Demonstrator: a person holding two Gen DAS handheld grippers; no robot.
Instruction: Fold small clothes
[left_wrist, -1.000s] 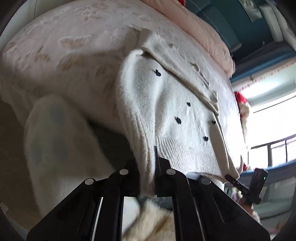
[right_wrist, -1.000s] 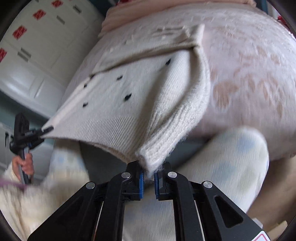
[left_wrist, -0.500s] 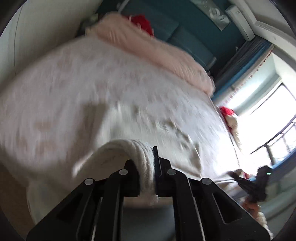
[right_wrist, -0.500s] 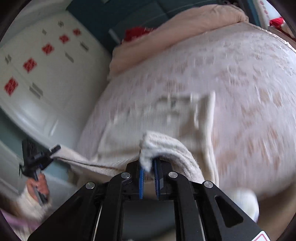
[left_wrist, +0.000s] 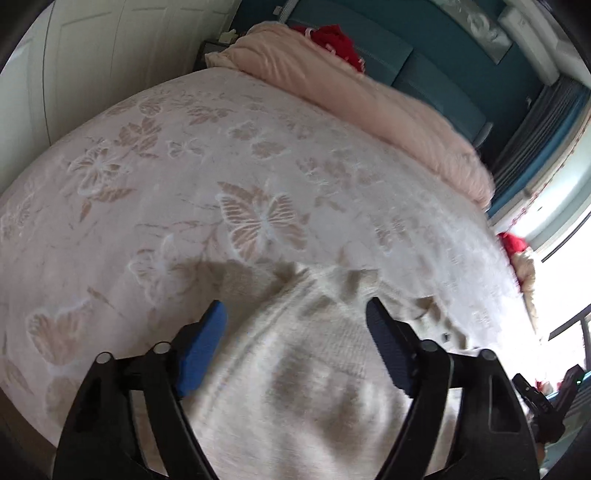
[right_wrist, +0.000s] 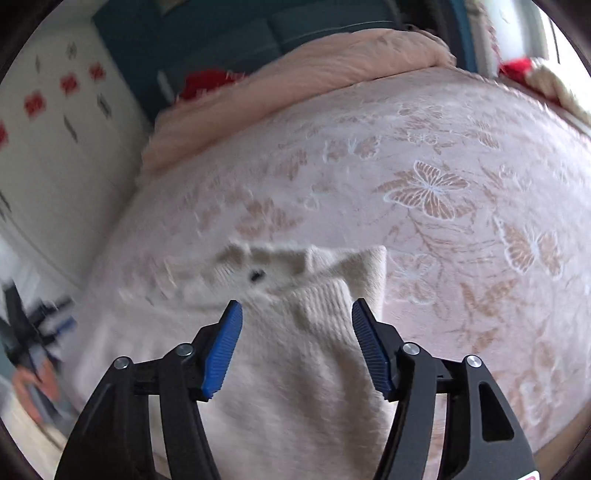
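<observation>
A cream knit sweater (left_wrist: 314, 354) with small black marks lies folded over itself on the pink butterfly bedspread (left_wrist: 229, 177). My left gripper (left_wrist: 295, 314) hangs just above its left part, jaws opening, blue pads clear of the knit. In the right wrist view the same sweater (right_wrist: 295, 332) shows a ribbed edge and one black mark. My right gripper (right_wrist: 297, 312) hovers over that edge, jaws also opening, with the fabric lying loose between the pads. The near part of the sweater is hidden behind the gripper frames.
A peach quilt (left_wrist: 369, 99) lies bunched along the head of the bed, with a red item (left_wrist: 336, 40) behind it. White wardrobe doors (right_wrist: 44, 147) stand at the left. The other gripper (left_wrist: 539, 402) shows at the right edge. A red and cream cushion (left_wrist: 517, 254) sits near the window.
Both grippers carried the sweater's hem up the bed, folding it over, and then let go. Both were shut on the knit before and now stand open.
</observation>
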